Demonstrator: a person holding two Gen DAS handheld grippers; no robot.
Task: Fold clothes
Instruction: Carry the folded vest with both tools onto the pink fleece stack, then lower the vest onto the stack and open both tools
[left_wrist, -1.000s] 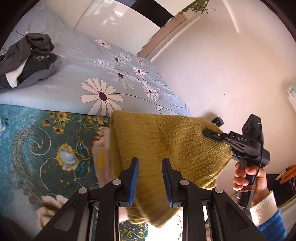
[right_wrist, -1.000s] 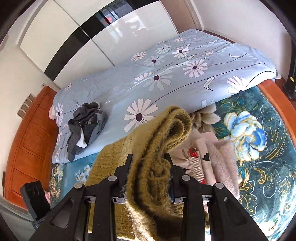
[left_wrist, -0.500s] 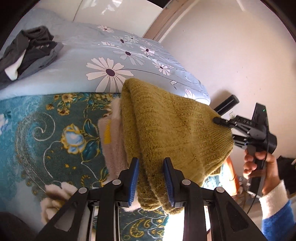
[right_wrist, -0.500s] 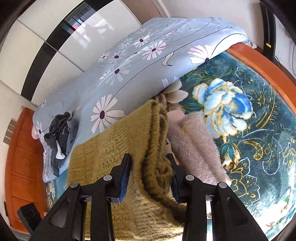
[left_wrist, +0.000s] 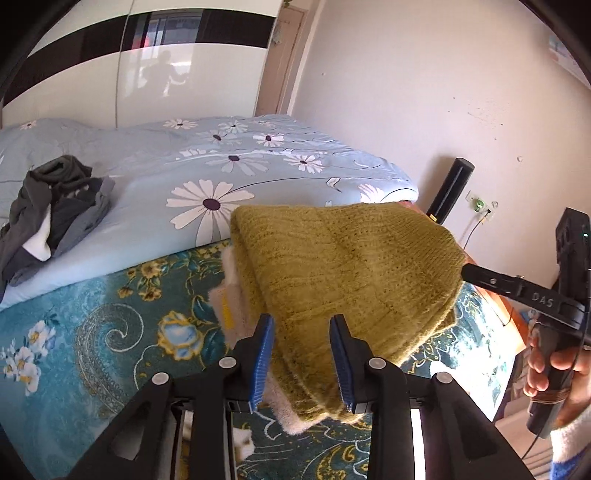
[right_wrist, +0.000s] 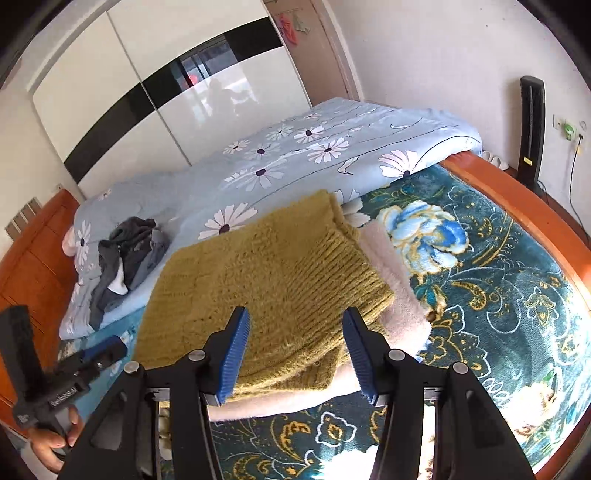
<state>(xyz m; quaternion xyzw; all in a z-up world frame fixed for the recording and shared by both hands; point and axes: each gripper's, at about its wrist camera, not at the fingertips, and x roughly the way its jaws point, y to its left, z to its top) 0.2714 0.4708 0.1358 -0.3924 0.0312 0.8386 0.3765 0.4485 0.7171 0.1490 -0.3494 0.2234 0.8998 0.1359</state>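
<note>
Both claws now apart: right claw (right_wrist: 295, 343) and left claw (left_wrist: 301, 345) have dropped the folded sweater (right_wrist: 266, 280) onto the pink stack (right_wrist: 399, 295).

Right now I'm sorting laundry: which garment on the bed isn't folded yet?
The dark grey clothes, crumpled in a heap on the daisy duvet. The mustard sweater lies folded flat atop the folded pink garment on the teal blanket.
</note>
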